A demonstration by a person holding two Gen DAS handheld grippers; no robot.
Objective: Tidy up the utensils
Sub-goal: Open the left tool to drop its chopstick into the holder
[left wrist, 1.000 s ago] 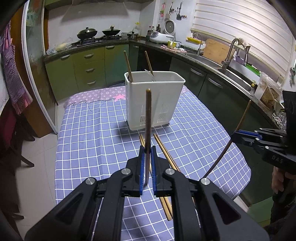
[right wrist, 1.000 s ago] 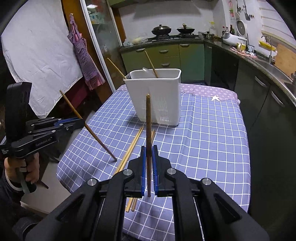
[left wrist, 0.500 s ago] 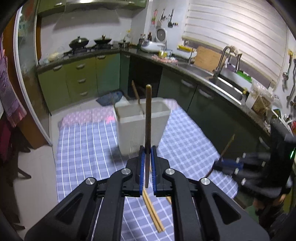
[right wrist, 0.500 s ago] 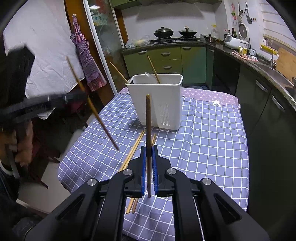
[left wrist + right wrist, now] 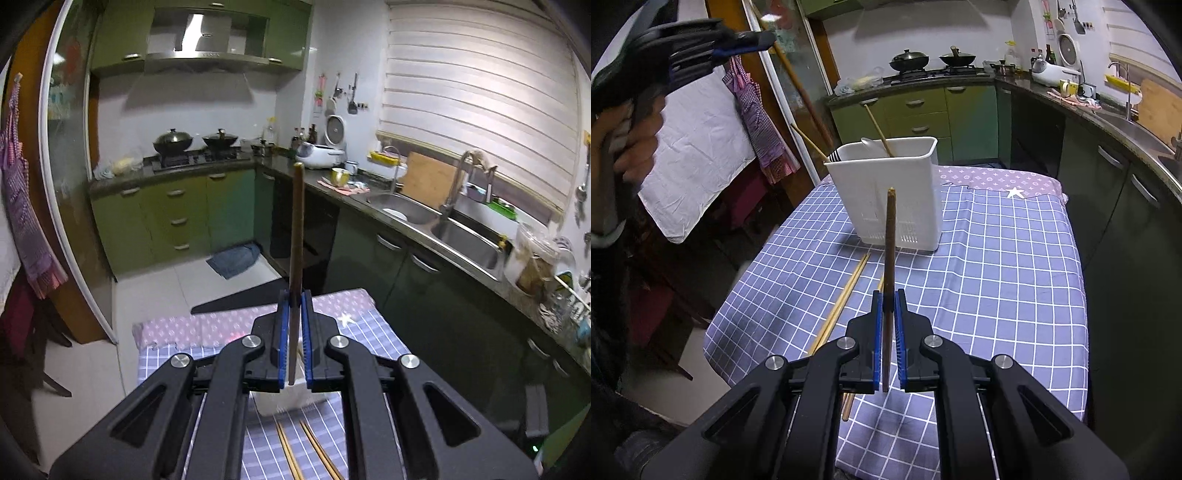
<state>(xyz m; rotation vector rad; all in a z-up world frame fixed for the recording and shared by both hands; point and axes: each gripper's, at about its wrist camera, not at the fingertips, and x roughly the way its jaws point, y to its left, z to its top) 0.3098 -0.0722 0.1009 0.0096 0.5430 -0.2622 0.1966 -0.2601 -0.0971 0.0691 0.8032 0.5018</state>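
Over the checked cloth (image 5: 997,266), each claw (left (image 5: 294,332), right (image 5: 887,332)) pinches a slim wooden chopstick (image 5: 889,258).

Utensil holder (image 5: 886,192) — smooth white plastic; chopsticks (image 5: 842,299) — matt wood; tablecloth (image 5: 997,266) — checked cloth.

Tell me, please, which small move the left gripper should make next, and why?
Probably bring the left gripper down toward the white holder and aim its chopstick into the open top. Its jaws are shut on the chopstick, it is raised high beside the table, and the holder already stands there with utensils in it.
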